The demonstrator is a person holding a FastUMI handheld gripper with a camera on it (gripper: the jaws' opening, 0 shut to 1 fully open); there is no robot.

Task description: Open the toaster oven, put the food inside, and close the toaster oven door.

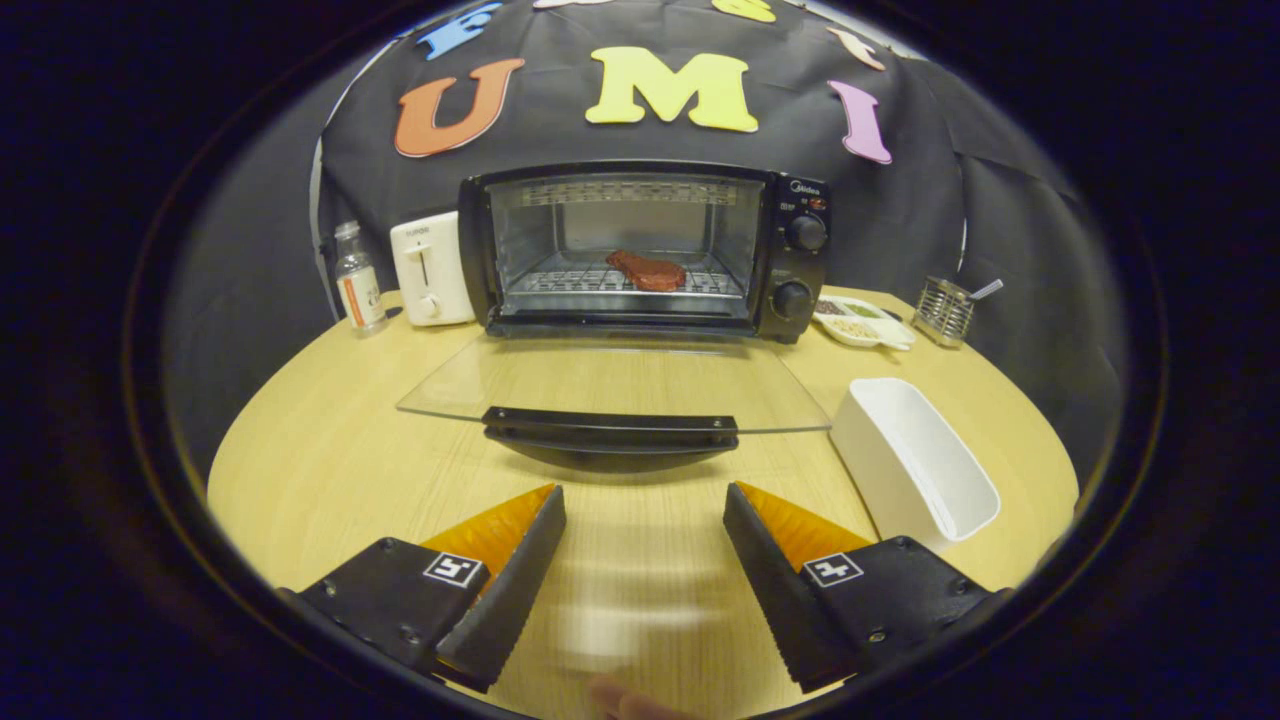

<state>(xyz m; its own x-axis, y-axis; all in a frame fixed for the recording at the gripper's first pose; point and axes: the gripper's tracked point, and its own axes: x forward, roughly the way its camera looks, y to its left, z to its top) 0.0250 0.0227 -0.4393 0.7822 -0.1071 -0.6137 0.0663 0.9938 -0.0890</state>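
Already the reddish-brown slab of food [646, 270] lies on the wire rack inside the black toaster oven [640, 250], roughly centred in the cavity, so the loading step looks done and only the closing is left. The oven's clear glass door [610, 385] is folded fully down, lying flat out over the round pale wooden worktop [320, 450] toward the camera, with its black bar handle [610, 430] at the near edge. That puts the handle just ahead of the tool [645, 510], which is likely why the tool sits low and square to the oven's front.

The tool's two fingers stand well apart with nothing between them, only bare worktop showing in the gap. They straddle a line running straight to the middle of the handle, a sensible stance for coming under or around the bar and swinging the door up.

Beside the right finger rests a white oblong plastic tub [915, 460], empty, probably where the food came from. It sits clear of the door's path. Further back, a white pop-up toaster [430, 268] and a small clear bottle [358, 280] stand left of the oven, touching nothing that must move.
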